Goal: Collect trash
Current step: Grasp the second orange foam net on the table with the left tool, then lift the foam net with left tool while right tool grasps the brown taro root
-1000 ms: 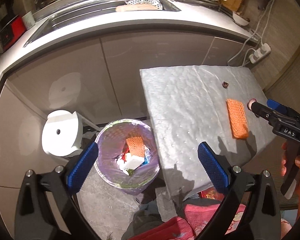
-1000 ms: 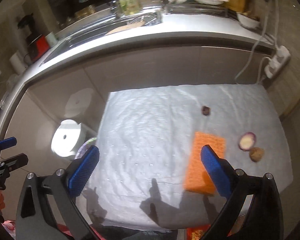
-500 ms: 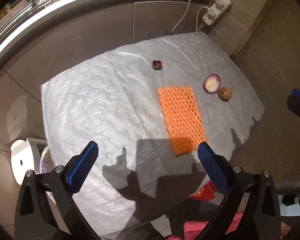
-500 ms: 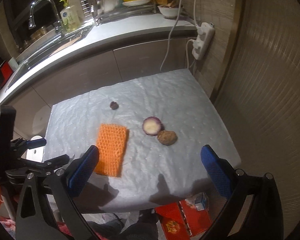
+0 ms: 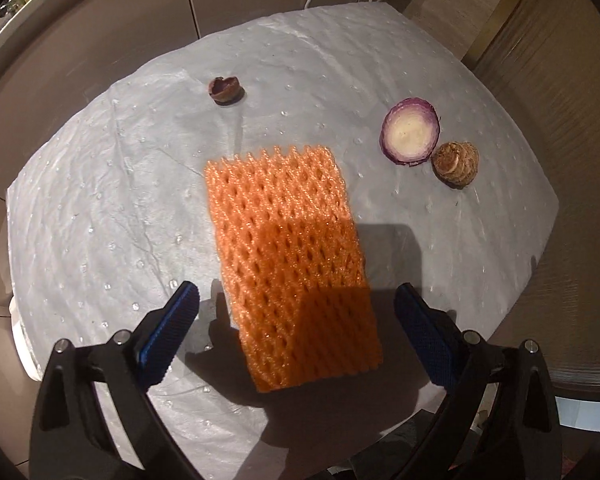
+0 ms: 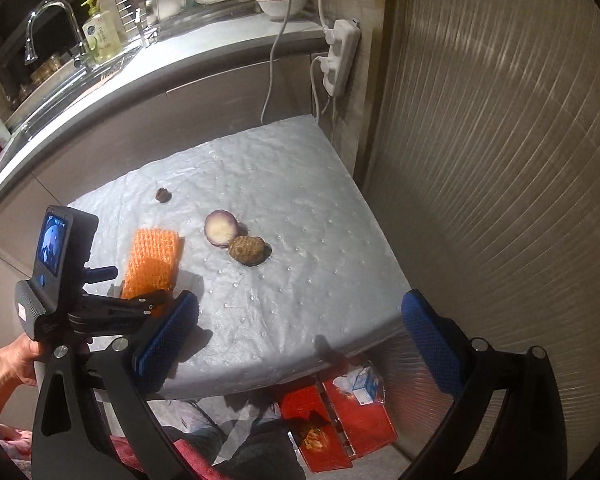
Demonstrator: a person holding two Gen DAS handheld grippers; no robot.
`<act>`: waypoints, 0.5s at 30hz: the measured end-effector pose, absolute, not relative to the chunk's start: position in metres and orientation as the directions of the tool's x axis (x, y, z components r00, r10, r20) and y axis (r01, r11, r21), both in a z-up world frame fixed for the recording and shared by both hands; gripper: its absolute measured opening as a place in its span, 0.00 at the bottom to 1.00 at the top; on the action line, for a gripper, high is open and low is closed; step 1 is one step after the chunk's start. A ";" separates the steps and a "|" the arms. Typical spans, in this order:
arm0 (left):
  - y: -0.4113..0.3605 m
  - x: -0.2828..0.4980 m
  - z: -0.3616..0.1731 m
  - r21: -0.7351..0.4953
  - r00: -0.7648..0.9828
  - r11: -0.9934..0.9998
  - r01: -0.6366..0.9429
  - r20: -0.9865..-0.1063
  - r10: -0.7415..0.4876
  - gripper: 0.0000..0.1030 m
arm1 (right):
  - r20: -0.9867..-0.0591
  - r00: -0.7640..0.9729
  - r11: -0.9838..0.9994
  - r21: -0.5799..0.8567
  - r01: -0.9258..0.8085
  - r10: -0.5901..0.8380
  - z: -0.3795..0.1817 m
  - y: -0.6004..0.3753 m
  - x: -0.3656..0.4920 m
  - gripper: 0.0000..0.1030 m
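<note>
An orange foam fruit net (image 5: 292, 264) lies on the grey padded table (image 5: 100, 216). My left gripper (image 5: 296, 332) is open and empty, its blue pads either side of the net's near end, just above it. A cut purple onion piece (image 5: 410, 130), a brown taro-like root (image 5: 456, 159) and a small brown shell (image 5: 224, 88) lie further back. My right gripper (image 6: 300, 336) is open and empty over the table's near right corner. In the right wrist view the net (image 6: 152, 262), onion (image 6: 221, 227), root (image 6: 247, 250) and shell (image 6: 163, 195) show, with the left gripper body (image 6: 112, 308) beside the net.
A kitchen counter with sink and tap (image 6: 52, 20) runs behind the table. A white power strip (image 6: 340, 56) hangs on the wall at the table's far right corner. Red packets (image 6: 340, 412) lie on the floor under the near edge. A ribbed wall (image 6: 500, 160) stands right.
My left gripper swung from over the trash bin to the table and closed in on the orange net. My right gripper moved right, toward the table's right corner. Both stayed open.
</note>
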State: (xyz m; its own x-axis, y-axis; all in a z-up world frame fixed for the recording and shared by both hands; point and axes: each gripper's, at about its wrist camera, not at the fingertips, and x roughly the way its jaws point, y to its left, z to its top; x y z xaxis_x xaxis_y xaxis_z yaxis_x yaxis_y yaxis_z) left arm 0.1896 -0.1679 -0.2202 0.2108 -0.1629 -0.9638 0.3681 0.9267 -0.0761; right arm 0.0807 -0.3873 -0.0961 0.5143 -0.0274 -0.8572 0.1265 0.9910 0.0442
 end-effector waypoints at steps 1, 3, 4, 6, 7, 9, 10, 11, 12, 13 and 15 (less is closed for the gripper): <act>-0.169 0.190 -0.223 -0.079 0.203 0.927 0.367 -0.965 -0.163 0.79 | -0.858 0.512 0.991 0.045 0.128 -0.027 -0.097 -0.389 0.080 0.98; -0.172 0.192 -0.230 -0.096 0.172 0.925 0.368 -0.970 -0.169 0.65 | -0.860 0.510 0.990 0.049 0.130 -0.024 -0.098 -0.393 0.080 0.98; -0.172 0.193 -0.232 -0.107 0.157 0.924 0.367 -0.972 -0.175 0.61 | -0.860 0.509 0.990 0.051 0.130 -0.022 -0.099 -0.394 0.080 0.98; -0.172 0.193 -0.232 -0.103 0.169 0.924 0.367 -0.970 -0.175 0.53 | -0.859 0.511 0.990 0.055 0.127 -0.018 -0.099 -0.396 0.079 0.98; -0.172 0.193 -0.232 -0.098 0.171 0.923 0.372 -0.970 -0.172 0.47 | -0.859 0.511 0.991 0.057 0.125 -0.016 -0.100 -0.397 0.080 0.98; -0.172 0.193 -0.230 -0.105 0.162 0.917 0.384 -0.970 -0.179 0.24 | -0.859 0.512 0.990 0.065 0.121 -0.006 -0.101 -0.397 0.080 0.98; -0.172 0.194 -0.228 -0.108 0.160 0.916 0.386 -0.970 -0.182 0.22 | -0.859 0.512 0.990 0.071 0.119 0.000 -0.102 -0.396 0.081 0.98; -0.170 0.193 -0.225 -0.107 0.175 0.917 0.384 -0.967 -0.187 0.22 | -0.858 0.513 0.990 0.075 0.116 0.005 -0.103 -0.395 0.082 0.98; -0.168 0.192 -0.220 -0.100 0.198 0.919 0.382 -0.962 -0.187 0.21 | -0.858 0.514 0.991 0.079 0.111 0.011 -0.104 -0.394 0.084 0.98; -0.166 0.192 -0.214 -0.097 0.213 0.917 0.386 -0.958 -0.191 0.21 | -0.856 0.516 0.991 0.084 0.104 0.019 -0.105 -0.393 0.085 0.98; -0.162 0.190 -0.203 -0.098 0.229 0.914 0.394 -0.953 -0.201 0.20 | -0.853 0.522 0.992 0.089 0.085 0.032 -0.108 -0.389 0.089 0.98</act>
